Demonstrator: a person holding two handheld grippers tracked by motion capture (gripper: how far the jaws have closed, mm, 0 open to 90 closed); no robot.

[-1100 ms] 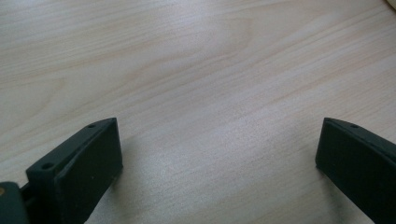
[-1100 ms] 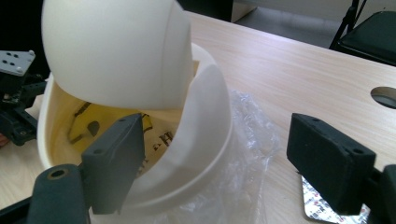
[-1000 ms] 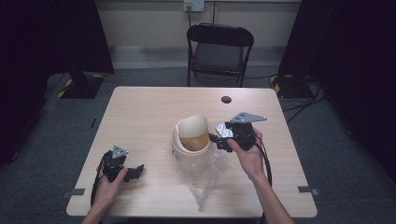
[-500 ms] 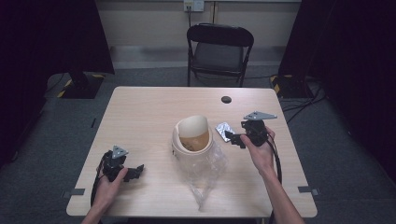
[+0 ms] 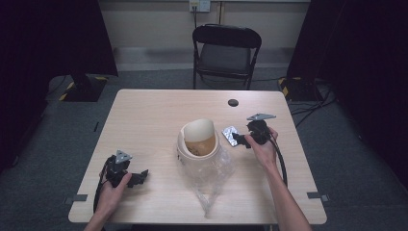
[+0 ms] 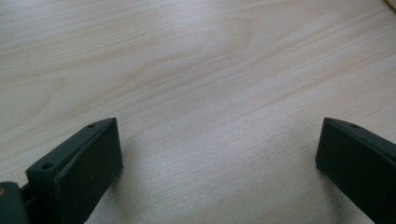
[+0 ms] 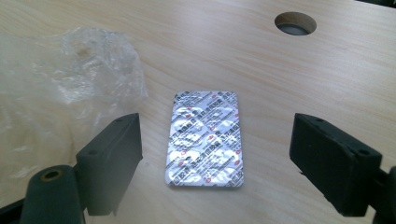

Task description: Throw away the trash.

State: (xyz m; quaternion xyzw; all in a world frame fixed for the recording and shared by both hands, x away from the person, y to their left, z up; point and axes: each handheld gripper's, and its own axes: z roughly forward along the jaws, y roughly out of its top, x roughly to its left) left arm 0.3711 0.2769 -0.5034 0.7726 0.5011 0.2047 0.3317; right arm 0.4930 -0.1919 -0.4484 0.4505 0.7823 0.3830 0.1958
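Right gripper (image 5: 240,139) is held at the right side of the table (image 5: 144,120), jaws spread wide, nothing clamped. In the right gripper view the gripper (image 7: 215,154) is seen with a silver blister pack (image 7: 205,140) lying flat on the wood between the two jaws, not touched by either; red print is visible on the foil, text too small to read. In the high view the pack (image 5: 231,135) is located just right of a cream tub (image 5: 198,139) and just left of the right hand (image 5: 260,144). The tub sits near table centre, tilted, with something tan inside; contents cannot be identified. A crumpled clear plastic bag (image 5: 204,175) is spread from the tub toward the near edge; its edge (image 7: 70,88) is seen to the left of the pack in the right gripper view. A round cable hole (image 7: 295,22) is cut in the tabletop beyond the pack. Left gripper (image 5: 137,177) is held in the left hand (image 5: 113,190) at the near-left of the table, well apart from everything else. In the left gripper view the gripper (image 6: 215,154) is seen with jaws wide apart over bare wood. A black chair (image 5: 226,50) is placed behind the far edge.
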